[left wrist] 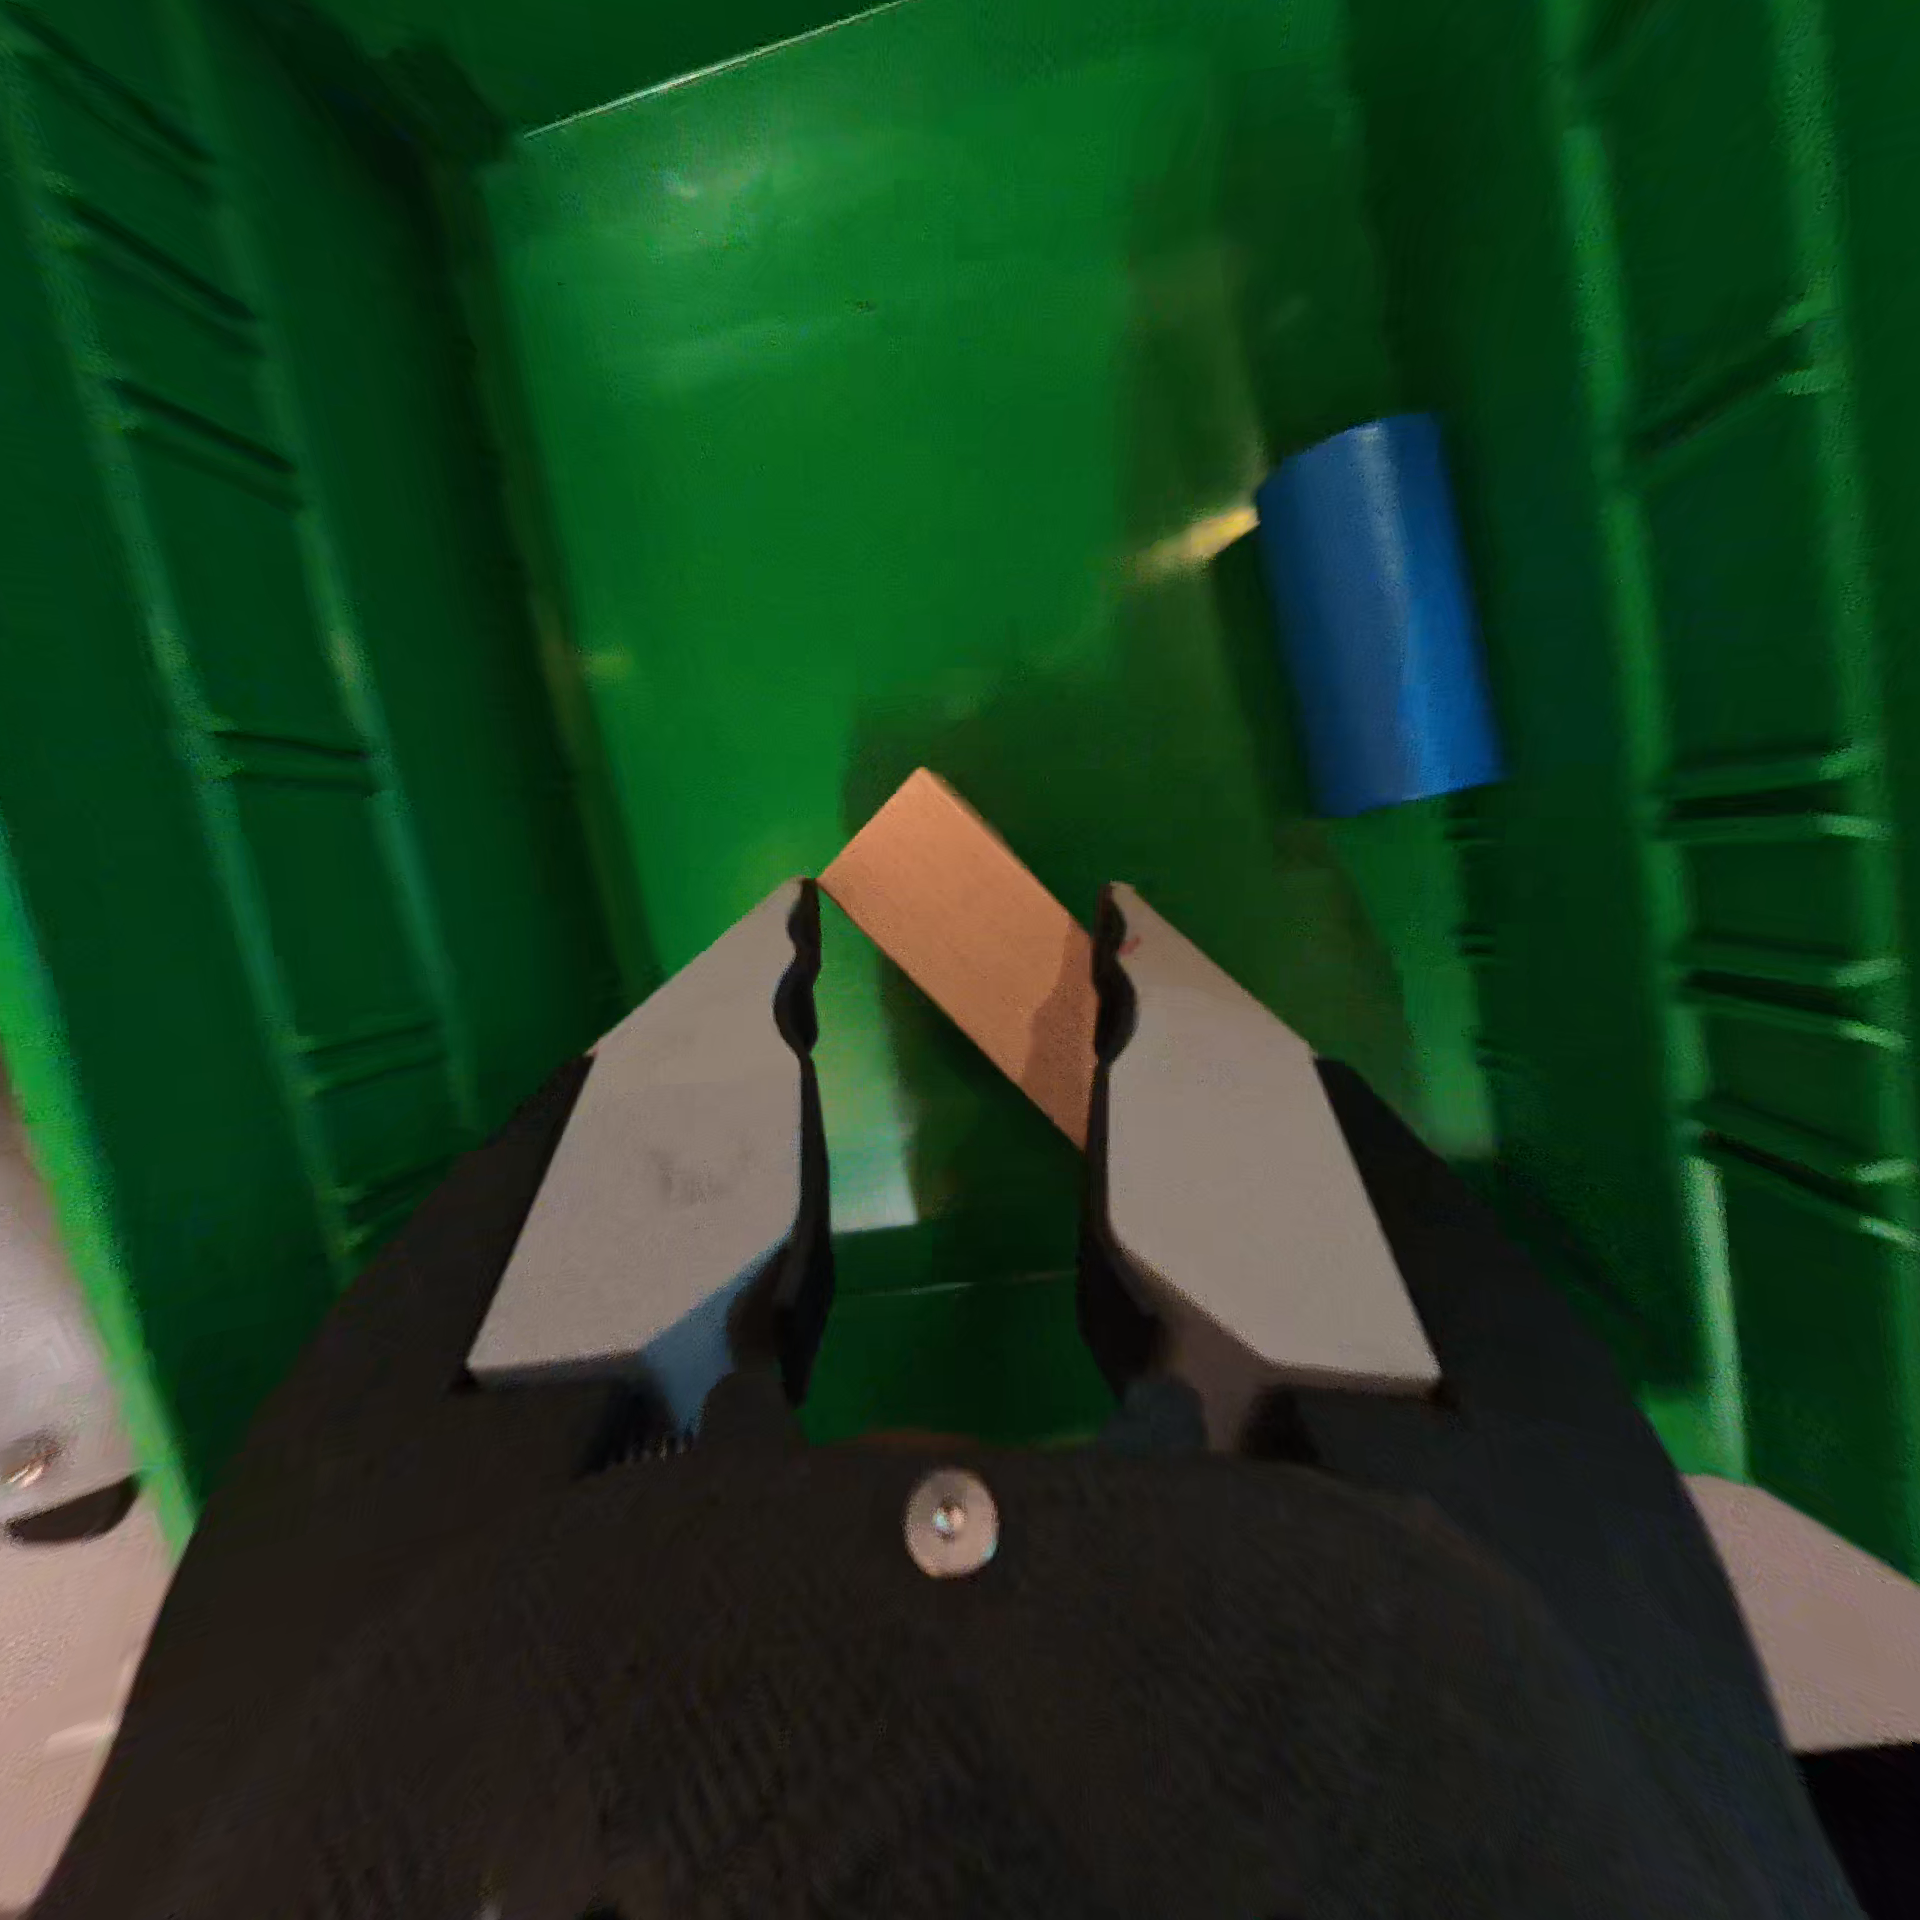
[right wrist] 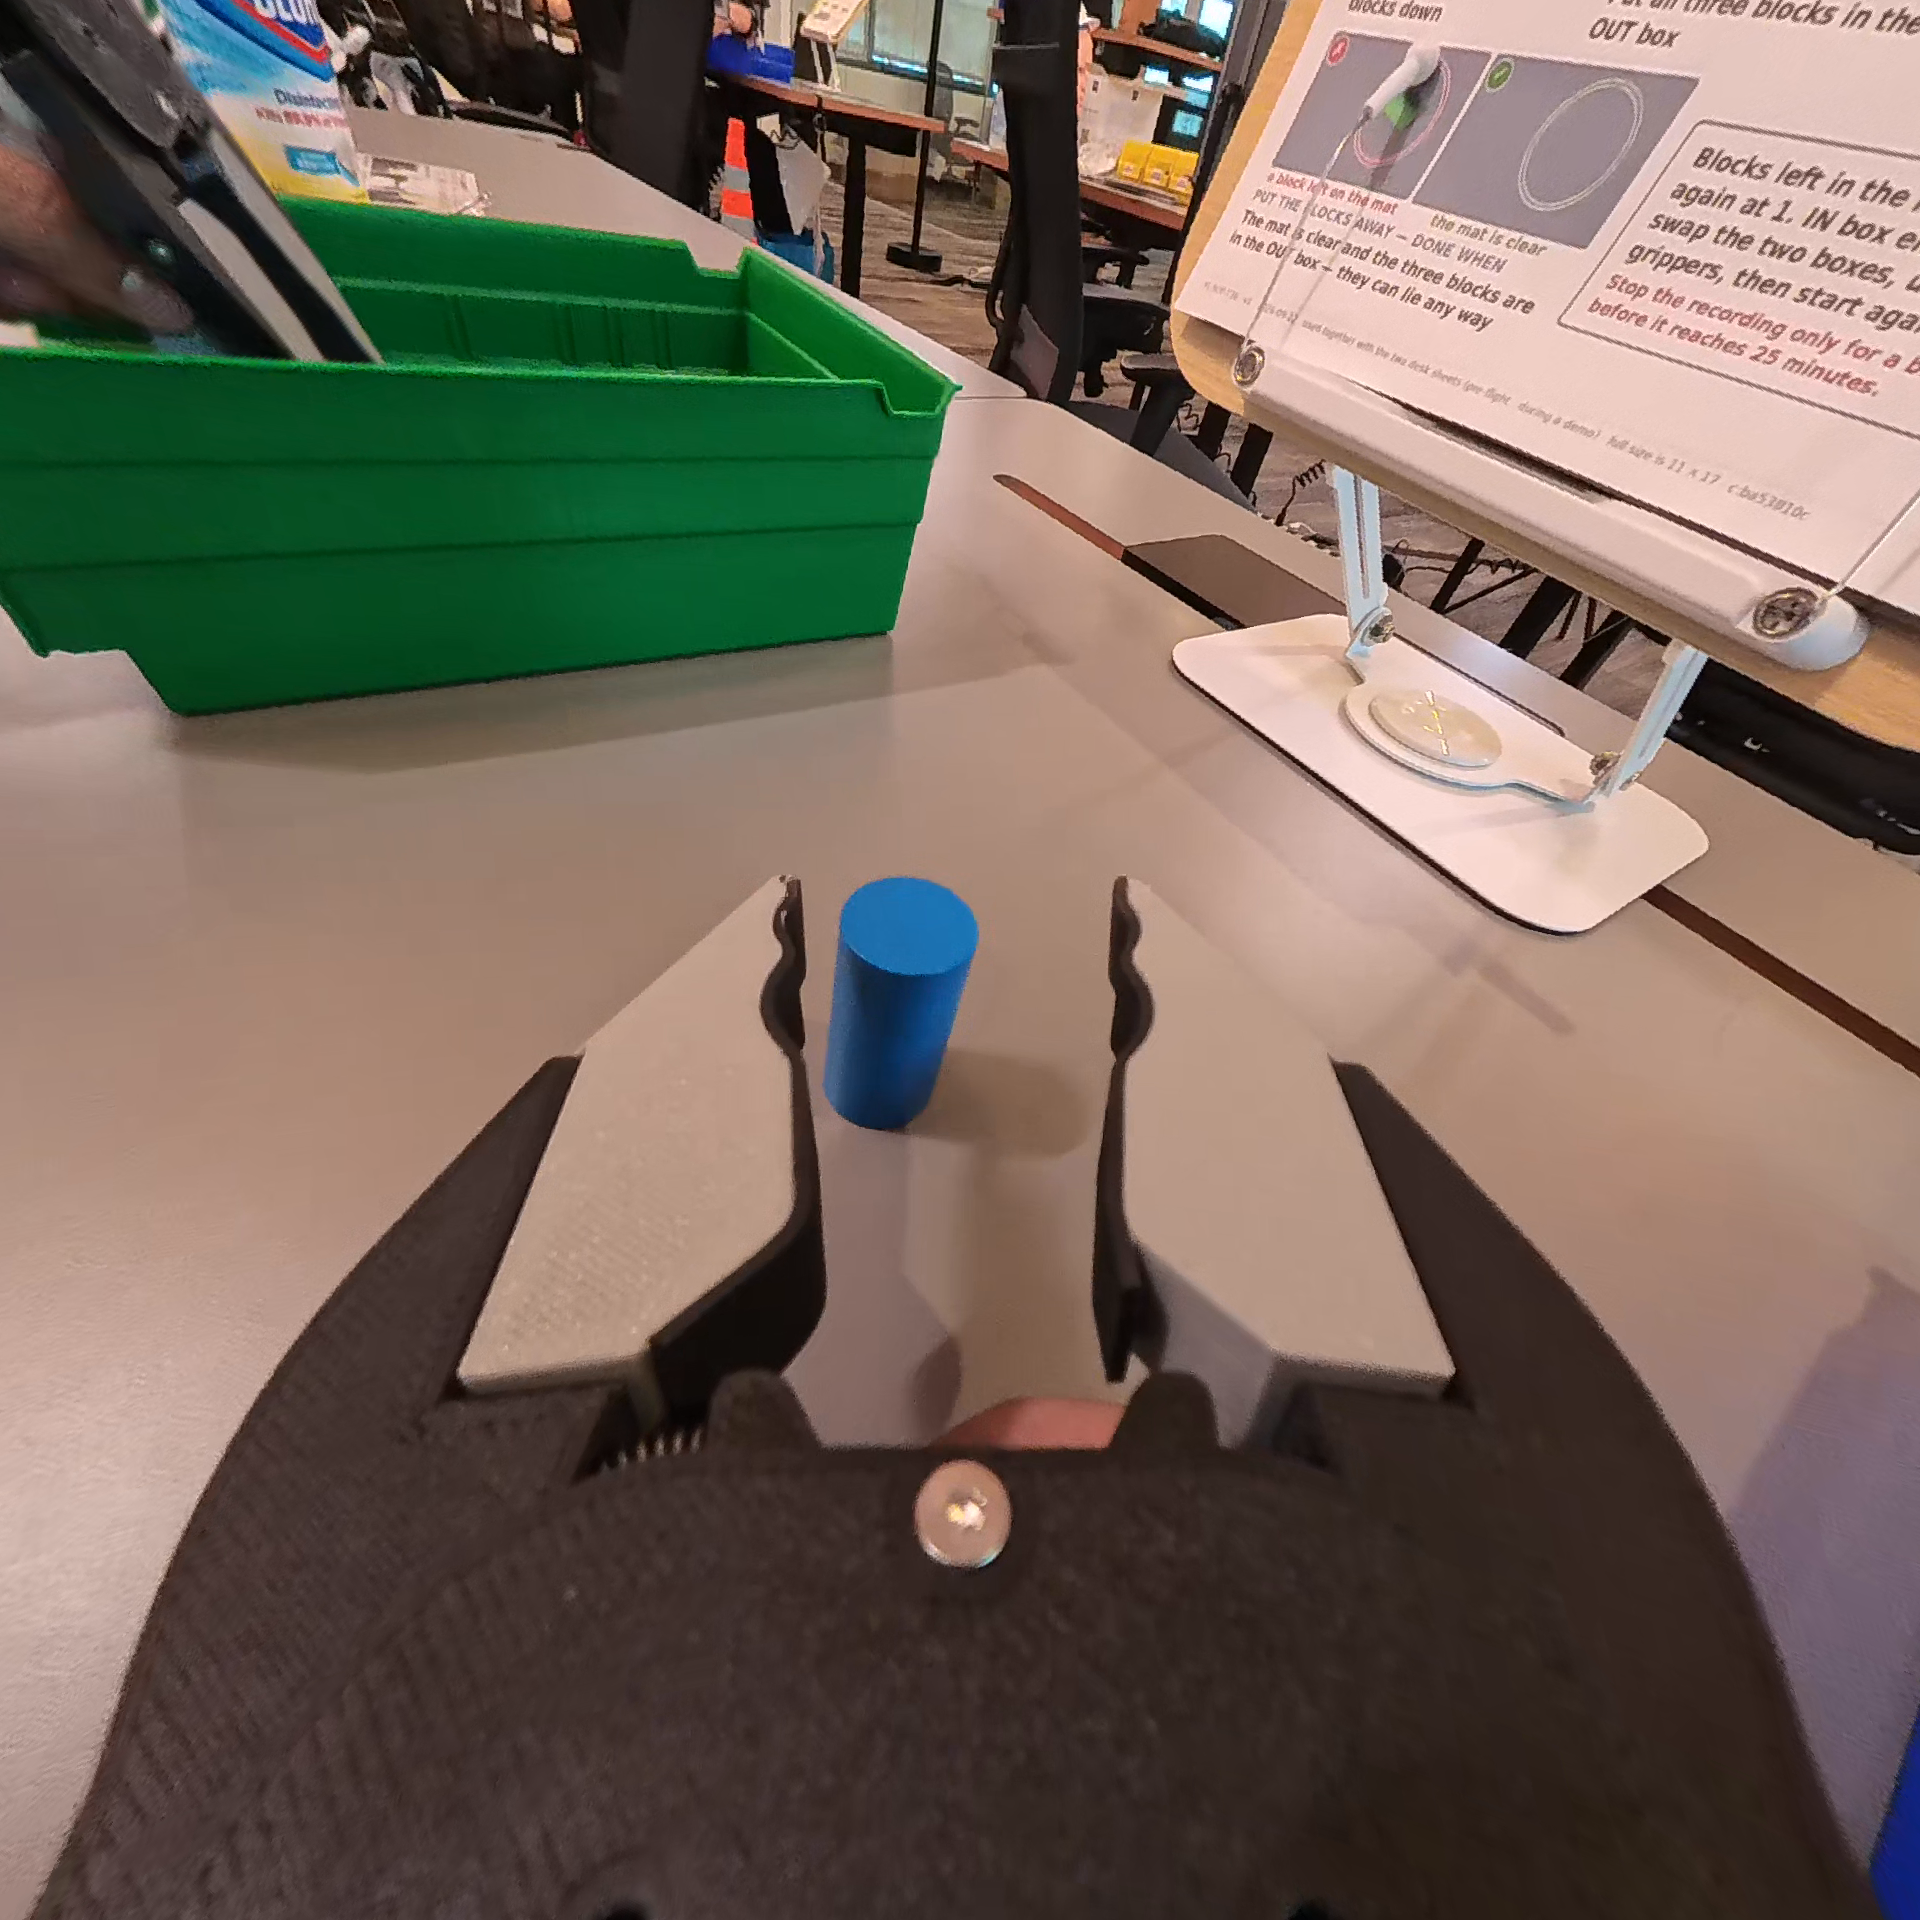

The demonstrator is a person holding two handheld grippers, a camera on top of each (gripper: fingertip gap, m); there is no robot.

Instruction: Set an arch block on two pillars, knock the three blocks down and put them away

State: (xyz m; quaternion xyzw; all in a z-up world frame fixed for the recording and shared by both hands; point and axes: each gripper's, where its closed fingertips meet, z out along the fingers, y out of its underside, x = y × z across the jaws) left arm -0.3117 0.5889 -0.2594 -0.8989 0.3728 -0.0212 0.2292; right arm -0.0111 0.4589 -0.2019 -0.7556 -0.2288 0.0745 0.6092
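Note:
In the left wrist view my left gripper (left wrist: 956,894) is down inside the green bin (left wrist: 831,416). Its jaws are closed on a tan wooden block (left wrist: 956,925) that sits slanted between the fingertips. A blue cylinder (left wrist: 1371,613) lies on the bin floor ahead to the right. In the right wrist view my right gripper (right wrist: 951,894) is open and low over the grey table (right wrist: 416,935). A second blue cylinder (right wrist: 899,1003) stands upright between its fingertips, nearer the left finger, touching neither. The left gripper (right wrist: 260,281) shows there reaching into the green bin (right wrist: 468,499).
A white stand (right wrist: 1455,769) holding an instruction sheet (right wrist: 1662,208) is at the right of the table. A wipes container (right wrist: 270,94) stands behind the bin. A sliver of something blue (right wrist: 1901,1849) shows at the lower right edge. The bin's ribbed walls (left wrist: 260,727) close in on both sides. About 35 centimetres separates my left fingertips from my right.

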